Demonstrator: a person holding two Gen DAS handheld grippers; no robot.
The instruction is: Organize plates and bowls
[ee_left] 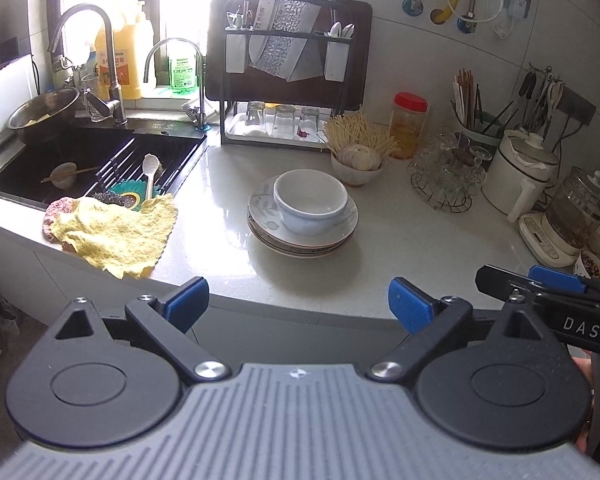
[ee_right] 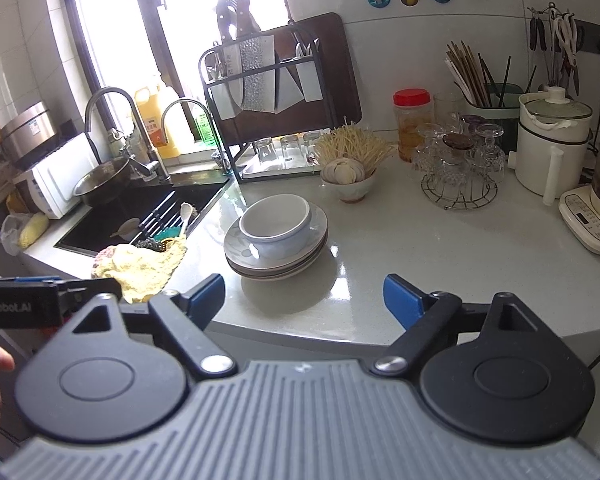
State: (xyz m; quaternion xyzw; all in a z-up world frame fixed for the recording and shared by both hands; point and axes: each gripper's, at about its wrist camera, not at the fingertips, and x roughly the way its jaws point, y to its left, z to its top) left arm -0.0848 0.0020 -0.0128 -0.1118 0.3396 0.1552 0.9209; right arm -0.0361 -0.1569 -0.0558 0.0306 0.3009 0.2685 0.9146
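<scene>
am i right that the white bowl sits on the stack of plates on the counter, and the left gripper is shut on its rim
Not quite. The white bowl does sit on the stack of plates on the counter, but the left gripper is open, back at the counter's edge and holding nothing, as the left wrist view shows.

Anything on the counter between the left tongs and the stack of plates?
Nothing: in the left wrist view, only bare countertop separates the open left tongs from the plate stack.

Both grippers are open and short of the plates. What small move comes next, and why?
Probably ease the right gripper forward toward the white bowl. It sits atop the plate stack, both grippers are empty, and the counter between looks unobstructed.
</scene>
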